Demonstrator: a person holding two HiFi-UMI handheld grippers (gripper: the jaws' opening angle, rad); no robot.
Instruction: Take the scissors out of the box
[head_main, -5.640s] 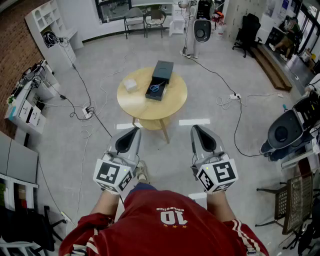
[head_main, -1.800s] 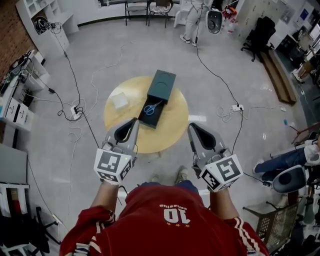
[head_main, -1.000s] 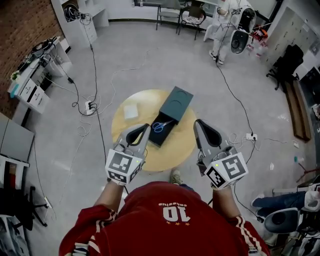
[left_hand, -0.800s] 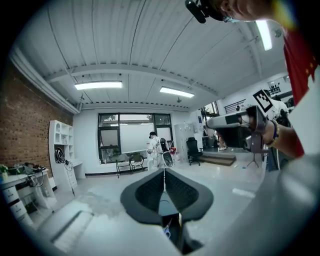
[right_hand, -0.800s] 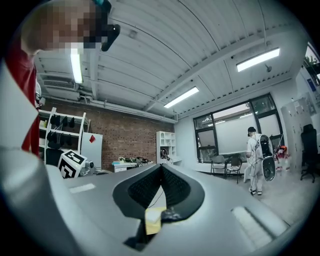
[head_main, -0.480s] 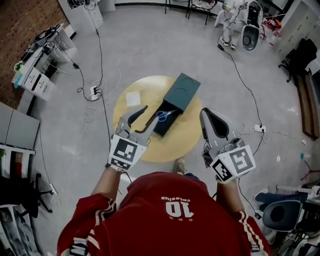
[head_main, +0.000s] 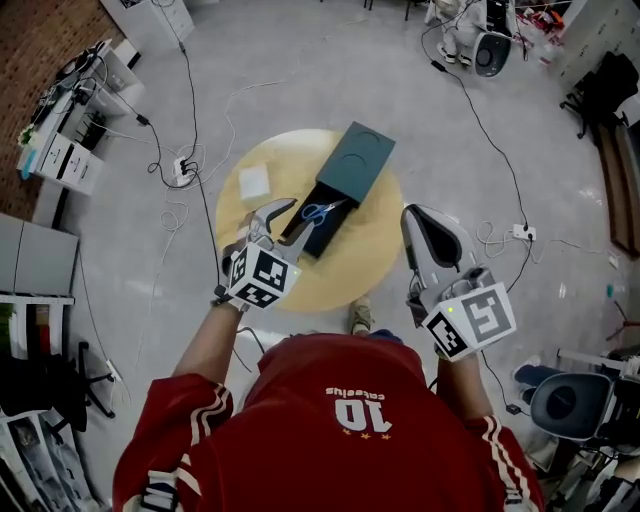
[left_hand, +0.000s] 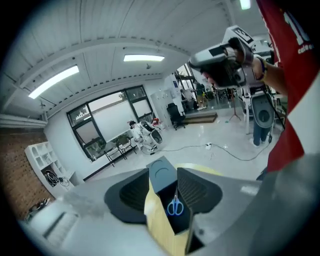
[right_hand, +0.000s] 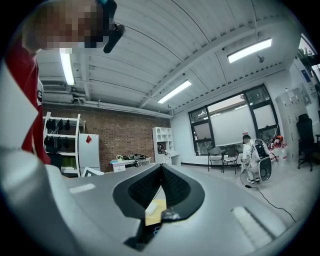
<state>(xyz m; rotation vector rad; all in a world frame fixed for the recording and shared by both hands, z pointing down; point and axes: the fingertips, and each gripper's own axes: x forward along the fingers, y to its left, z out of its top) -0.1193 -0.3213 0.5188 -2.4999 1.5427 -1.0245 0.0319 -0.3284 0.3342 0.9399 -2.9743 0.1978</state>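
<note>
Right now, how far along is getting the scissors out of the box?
Done: the box lies open on the table. In hand: the left claw is opening, aimed at the scissors, nothing gripped. Remaining: the scissors lie inside the box, ungrasped; the right claw is shut and empty.

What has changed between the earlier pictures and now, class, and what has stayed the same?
The person walked up to the table. The left tongs reached forward and down toward the box. Their jaws, shut before, are opening, with nothing gripped. The right tongs stayed shut and held back. The scissors still lie in the box, and the white square item has not moved.
</note>
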